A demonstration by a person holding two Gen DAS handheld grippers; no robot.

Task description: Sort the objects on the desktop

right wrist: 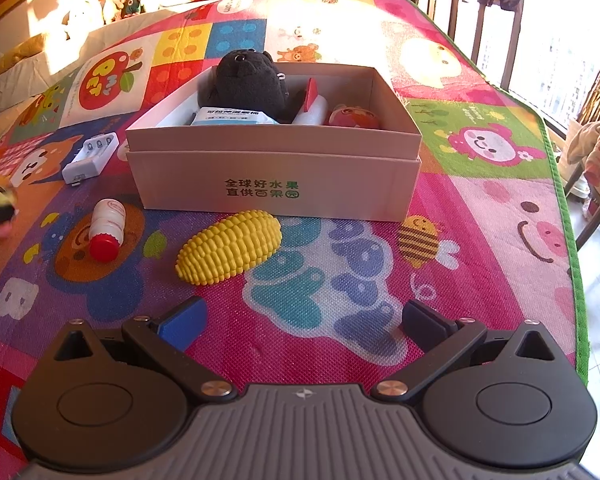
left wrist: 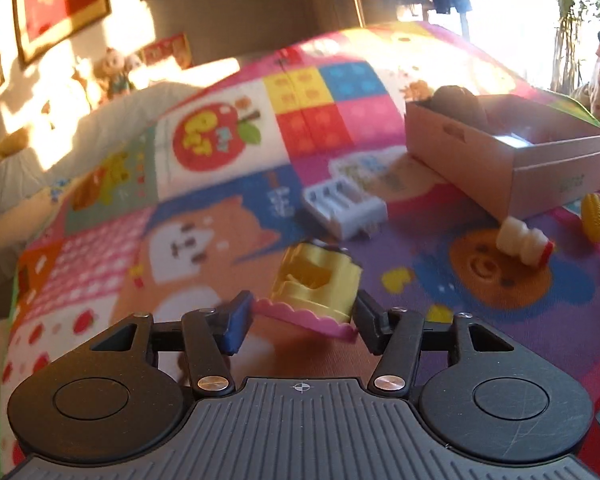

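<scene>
Left gripper (left wrist: pixel 304 316): my jaws clamp the yellow toy (left wrist: pixel 316 284); I should carry it level over the box (left wrist: pixel 512 160). Right gripper (right wrist: pixel 302 320): jaws wide, empty.

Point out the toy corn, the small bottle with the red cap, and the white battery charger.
toy corn (right wrist: pixel 229 247), right wrist view, middle of the kernelled body.
small bottle (right wrist: pixel 106 226), right wrist view, white body above the red cap.
battery charger (right wrist: pixel 91 157), right wrist view, top face below the slots.
</scene>
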